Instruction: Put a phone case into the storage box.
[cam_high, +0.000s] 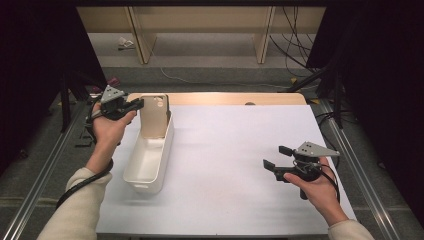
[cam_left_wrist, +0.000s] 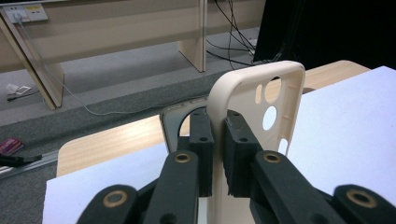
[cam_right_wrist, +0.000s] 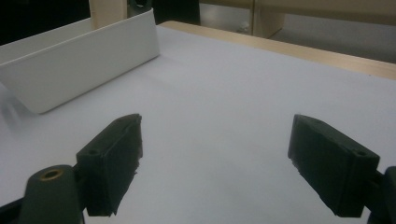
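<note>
The desk (cam_high: 235, 98) is a pale wooden top, most of it covered by a large white sheet (cam_high: 235, 165) that reaches from near the far edge to the near one. On the left part of the sheet stands a long white plastic bin (cam_high: 145, 176), its length running away from the person, its walls low and rounded at the corners. A beige phone case (cam_high: 154, 116) stands upright at the bin's far end, its lower part inside the bin and its camera cut-outs near the top.

The left gripper (cam_high: 136, 104) is at the far left of the desk, beside the bin's far end. In the left gripper view its fingers (cam_left_wrist: 201, 140) are clenched on the side edge of the phone case (cam_left_wrist: 261, 98), one pad on each face of the rim.

The right gripper (cam_high: 277, 157) hovers over the bare sheet at the right, well apart from the bin. Its fingers (cam_right_wrist: 112, 158) are released, spread wide with nothing between them.
</note>
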